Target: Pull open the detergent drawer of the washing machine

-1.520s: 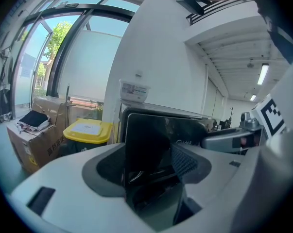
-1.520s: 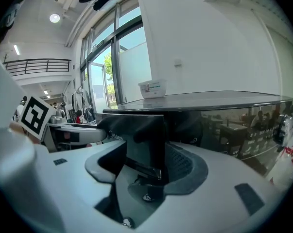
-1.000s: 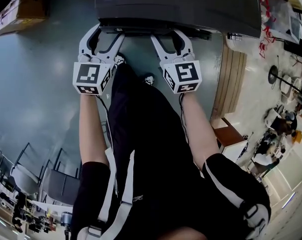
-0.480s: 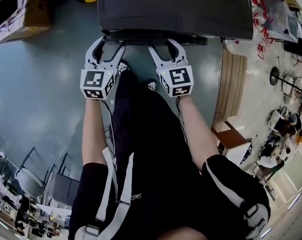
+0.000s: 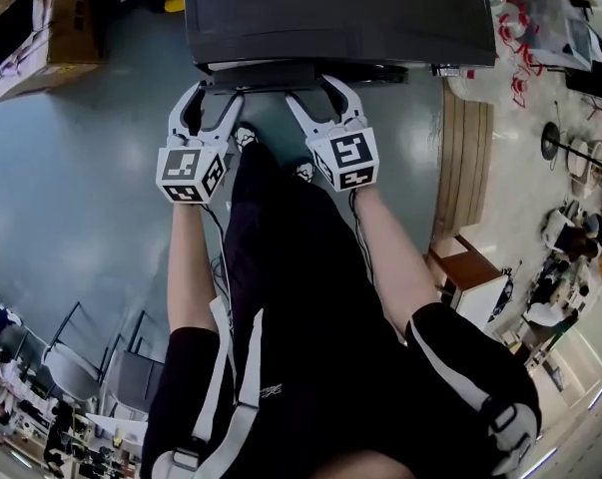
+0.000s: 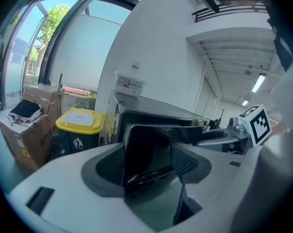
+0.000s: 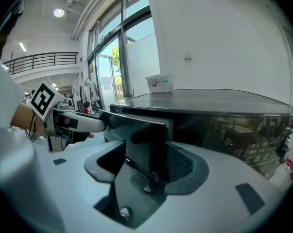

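Pulling progress: judged part done. The drawer (image 5: 266, 75) stands a little proud of the front of the washing machine (image 5: 340, 13), under its dark top, and is not fully out.
Drawer location: top front of the machine, left of centre in the head view, between the two grippers.
Left gripper (image 5: 213, 96): set on the drawer's left end. Its pads (image 6: 183, 160) bear on both faces of the dark front panel, so the grip reads as firm.
Right gripper (image 5: 312, 90): at the drawer's right end. Its jaws have just been opening; the panel end stands between the pads (image 7: 176, 167), which appear eased off it rather than pinching.
Done: both grippers are at the drawer front, and the drawer is started out of its slot.
Left to do: judged that most of the travel remains, unless the right-hand release marks the finish; the pictures do not settle which.
Risk: with one side slack, a pull from the left end alone could skew the drawer in its slot.
Surroundings: a yellow-lidded bin (image 6: 80, 123) and a cardboard box (image 5: 41, 28) stand on the floor to the machine's left, well apart from the work.
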